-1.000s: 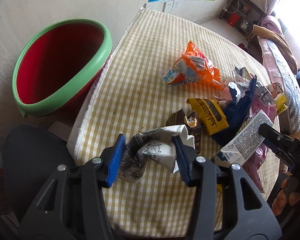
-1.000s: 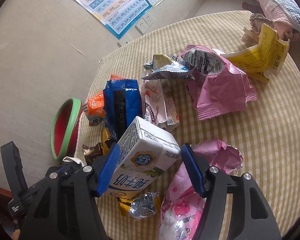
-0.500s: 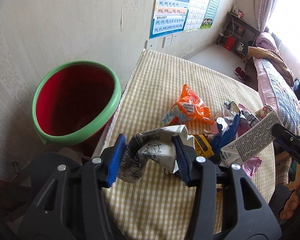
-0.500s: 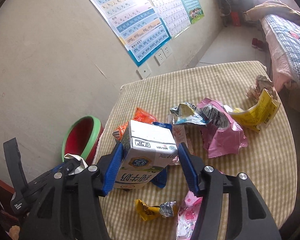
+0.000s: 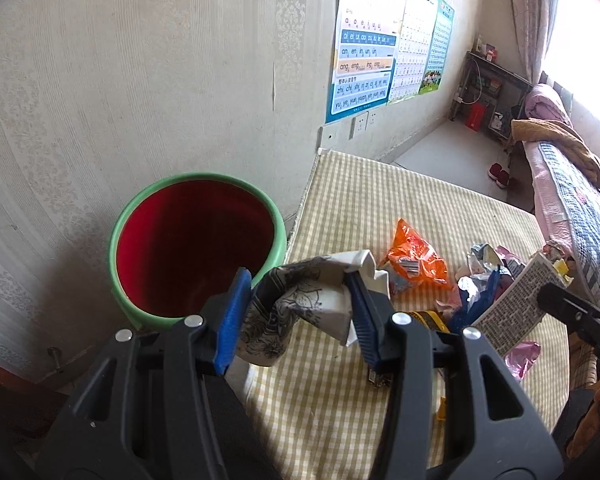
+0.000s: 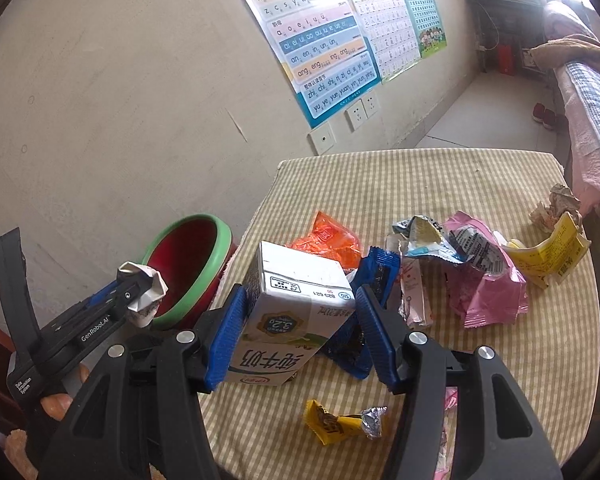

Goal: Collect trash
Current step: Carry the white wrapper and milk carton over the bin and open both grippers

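My left gripper (image 5: 296, 312) is shut on a crumpled paper cup (image 5: 300, 304) with black drawings, held above the table's left edge beside the red bin with a green rim (image 5: 196, 248). From the right wrist view that same cup (image 6: 144, 292) hangs in the left gripper (image 6: 140, 290) at the bin's (image 6: 188, 264) near rim. My right gripper (image 6: 300, 332) is shut on a white milk carton (image 6: 296, 312), lifted above the checked tablecloth (image 6: 480, 380). The carton (image 5: 512, 308) also shows at the right of the left wrist view.
Loose wrappers lie on the table: an orange bag (image 6: 328, 240), a blue wrapper (image 6: 380, 272), a pink bag (image 6: 484, 280), a yellow pack (image 6: 552, 248), a small yellow candy wrapper (image 6: 344, 420). A wall with posters (image 6: 320, 32) stands behind; a bed (image 6: 592, 112) is at right.
Both grippers have risen with their loads and tilted up, so more wall shows. The right gripper's pads closed in on the milk carton and it rolled upright.
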`<state>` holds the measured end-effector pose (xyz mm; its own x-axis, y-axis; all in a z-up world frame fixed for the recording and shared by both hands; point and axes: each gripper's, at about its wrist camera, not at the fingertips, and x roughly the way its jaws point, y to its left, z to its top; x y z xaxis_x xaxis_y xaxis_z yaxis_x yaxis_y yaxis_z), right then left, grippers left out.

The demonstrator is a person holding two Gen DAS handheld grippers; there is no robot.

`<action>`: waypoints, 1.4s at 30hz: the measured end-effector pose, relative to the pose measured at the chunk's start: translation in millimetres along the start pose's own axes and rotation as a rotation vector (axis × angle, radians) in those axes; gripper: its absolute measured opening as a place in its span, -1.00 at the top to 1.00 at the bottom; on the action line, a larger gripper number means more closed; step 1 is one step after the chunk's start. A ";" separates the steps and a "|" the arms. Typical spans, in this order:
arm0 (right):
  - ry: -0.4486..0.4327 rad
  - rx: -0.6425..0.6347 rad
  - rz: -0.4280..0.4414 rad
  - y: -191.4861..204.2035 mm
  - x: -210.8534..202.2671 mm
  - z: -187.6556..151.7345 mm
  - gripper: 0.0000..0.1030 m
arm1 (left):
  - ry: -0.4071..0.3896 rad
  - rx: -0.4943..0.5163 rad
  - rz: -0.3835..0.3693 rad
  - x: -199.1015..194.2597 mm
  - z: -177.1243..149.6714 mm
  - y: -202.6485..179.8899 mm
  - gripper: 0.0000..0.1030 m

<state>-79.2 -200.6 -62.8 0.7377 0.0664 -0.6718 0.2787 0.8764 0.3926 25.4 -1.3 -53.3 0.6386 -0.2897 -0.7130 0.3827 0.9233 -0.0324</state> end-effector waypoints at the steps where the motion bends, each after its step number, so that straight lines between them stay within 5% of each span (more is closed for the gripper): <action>1: 0.002 -0.007 0.002 2.9 1.4 0.3 -0.08 | -0.005 -0.002 0.006 -0.2 0.6 1.2 0.09; 22: 0.026 -0.163 0.063 73.2 45.3 23.3 -0.08 | -0.052 -0.125 0.111 0.3 12.6 72.8 0.09; 31: 0.009 -0.208 0.070 97.7 77.4 45.3 -0.08 | -0.048 -0.145 0.203 22.8 25.9 112.1 0.09; 42: -0.009 -0.262 0.069 142.1 143.1 78.6 -0.08 | -0.003 -0.182 0.220 65.1 46.3 145.0 0.09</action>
<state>114.3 -104.1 -53.7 0.7552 0.1272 -0.6431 0.0596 0.9636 0.2606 153.3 102.1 -72.0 0.6947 -0.0779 -0.7151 0.1087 0.9941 -0.0027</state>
